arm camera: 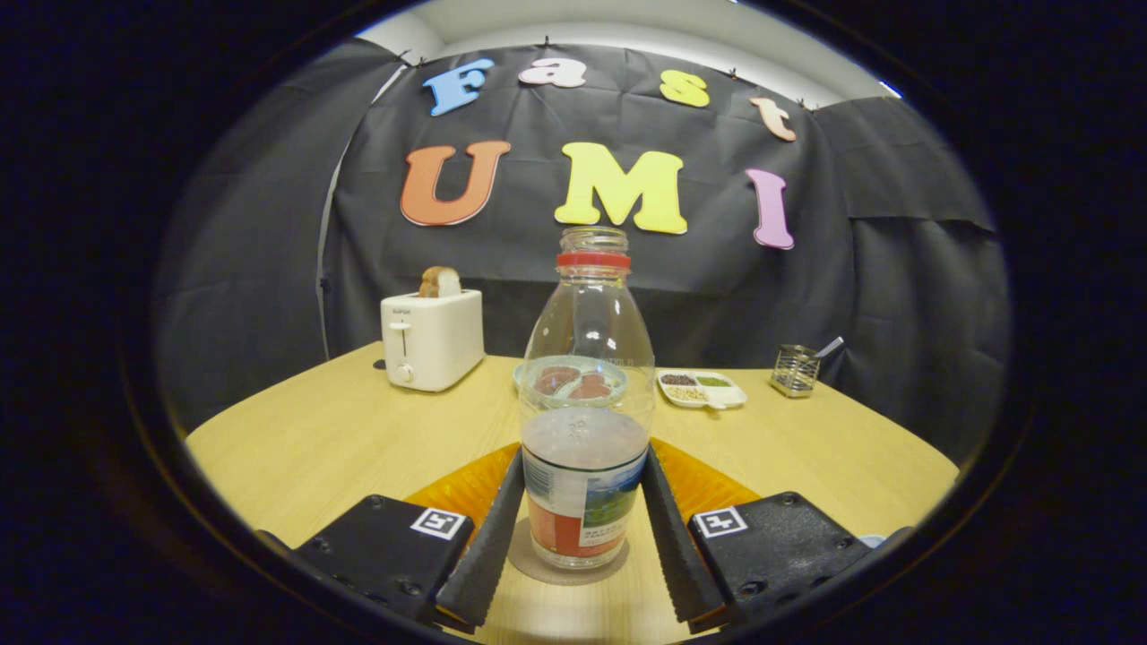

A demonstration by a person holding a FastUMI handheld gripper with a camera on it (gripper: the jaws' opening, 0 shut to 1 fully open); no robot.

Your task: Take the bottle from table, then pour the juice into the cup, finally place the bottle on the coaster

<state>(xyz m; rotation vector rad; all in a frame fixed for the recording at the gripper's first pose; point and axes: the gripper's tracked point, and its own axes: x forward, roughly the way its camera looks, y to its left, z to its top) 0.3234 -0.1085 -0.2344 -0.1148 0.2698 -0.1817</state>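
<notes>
One bottle point(584, 421), glass-clear, slippery, part-full | your tool point(582, 515) flanks its labelled base at 12 o'clock, contact unclear | hold low.

Bottle point(587, 376): clear glossy glass or plastic, cannot tell which; glossy paper label. Coaster point(529, 563) under it: matt. Table point(314, 439): smooth pale wood grain. Toaster point(432, 339), 10 o'clock of bottle: glossy plastic. Holder point(794, 370), 2 o'clock: metal mesh.

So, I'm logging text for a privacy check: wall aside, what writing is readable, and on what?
Label on the bottle, clamped between the fingers of the gripper: print too small to read.
Front of the toaster: small mark, too blurred.
Square tags on the gripper: patterns, no words.
</notes>
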